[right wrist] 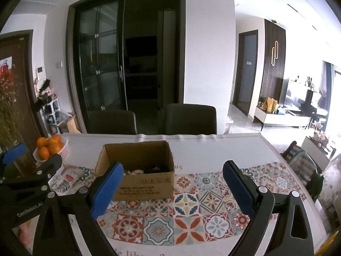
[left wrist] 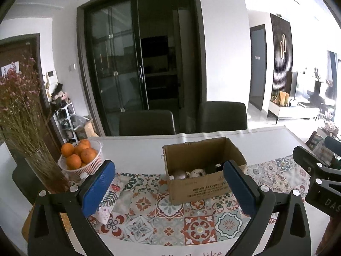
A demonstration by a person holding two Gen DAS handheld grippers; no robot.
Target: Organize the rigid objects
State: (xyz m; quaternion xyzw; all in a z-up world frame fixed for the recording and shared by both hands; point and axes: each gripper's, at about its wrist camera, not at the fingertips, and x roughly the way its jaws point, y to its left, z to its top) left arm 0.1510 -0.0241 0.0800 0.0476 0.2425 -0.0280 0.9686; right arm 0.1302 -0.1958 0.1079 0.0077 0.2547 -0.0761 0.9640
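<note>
An open cardboard box (left wrist: pixel 198 188) stands on the patterned tile runner (left wrist: pixel 170 226) and holds several small objects, among them two pale round ones (left wrist: pixel 197 172) and dark items. The box also shows in the right wrist view (right wrist: pixel 145 188). My left gripper (left wrist: pixel 170 189) is open and empty, held above the runner in front of the box. My right gripper (right wrist: pixel 173 188) is open and empty, in front of the box and to its right. The right gripper's body shows at the right edge of the left wrist view (left wrist: pixel 319 177).
A white basket of oranges (left wrist: pixel 82 160) and a vase of dried flowers (left wrist: pixel 23 111) stand at the table's left. A small patterned pouch (left wrist: pixel 108 200) lies left of the box. Two dark chairs (left wrist: pixel 147 122) stand behind the white table (left wrist: pixel 266 143).
</note>
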